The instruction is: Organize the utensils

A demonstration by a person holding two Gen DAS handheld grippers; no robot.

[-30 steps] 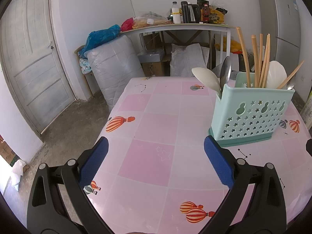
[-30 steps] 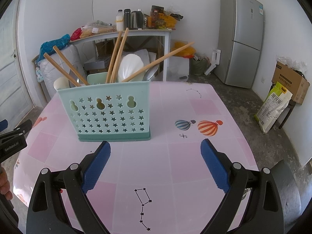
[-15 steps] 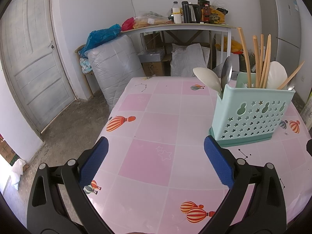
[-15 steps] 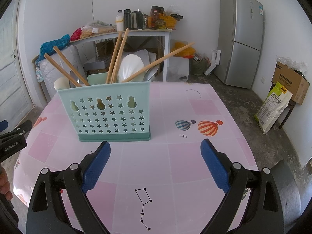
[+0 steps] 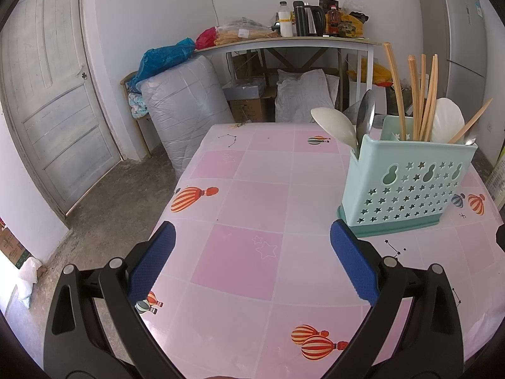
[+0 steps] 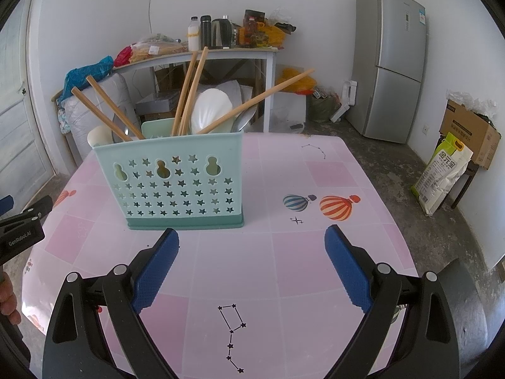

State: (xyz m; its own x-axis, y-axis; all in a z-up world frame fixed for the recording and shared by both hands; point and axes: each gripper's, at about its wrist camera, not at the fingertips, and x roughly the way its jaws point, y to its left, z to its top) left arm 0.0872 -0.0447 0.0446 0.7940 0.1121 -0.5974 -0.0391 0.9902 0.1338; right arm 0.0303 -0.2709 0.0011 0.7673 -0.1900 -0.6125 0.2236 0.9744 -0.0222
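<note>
A mint-green utensil caddy (image 6: pixel 170 181) with star and gourd cut-outs stands upright on the pink tablecloth (image 6: pixel 284 262), which is printed with hot-air balloons and constellations. In the right wrist view it sits at about 11 o'clock from the right gripper (image 6: pixel 251 265), just beyond the tip of that gripper's left-hand finger and apart from it. The right gripper's blue-padded fingers (image 6: pixel 347 268) are spread wide with nothing between them. In the left wrist view the same caddy (image 5: pixel 407 186) lies at about 1 o'clock from the left gripper (image 5: pixel 252 262), its near corner just past the gripper's right-hand pad (image 5: pixel 353 265); whether they touch cannot be told. The left gripper's fingers are likewise wide apart and empty, over bare cloth. Wooden chopsticks (image 6: pixel 189 91) stick up out of the caddy at several angles, with a white spoon (image 6: pixel 210 110) among them and a metal spoon (image 5: pixel 364 117) at one end. A grey refrigerator (image 6: pixel 391 63) stands at 2 o'clock in the right wrist view, and a closed door (image 5: pixel 47 94) at 10 o'clock in the left.
</note>
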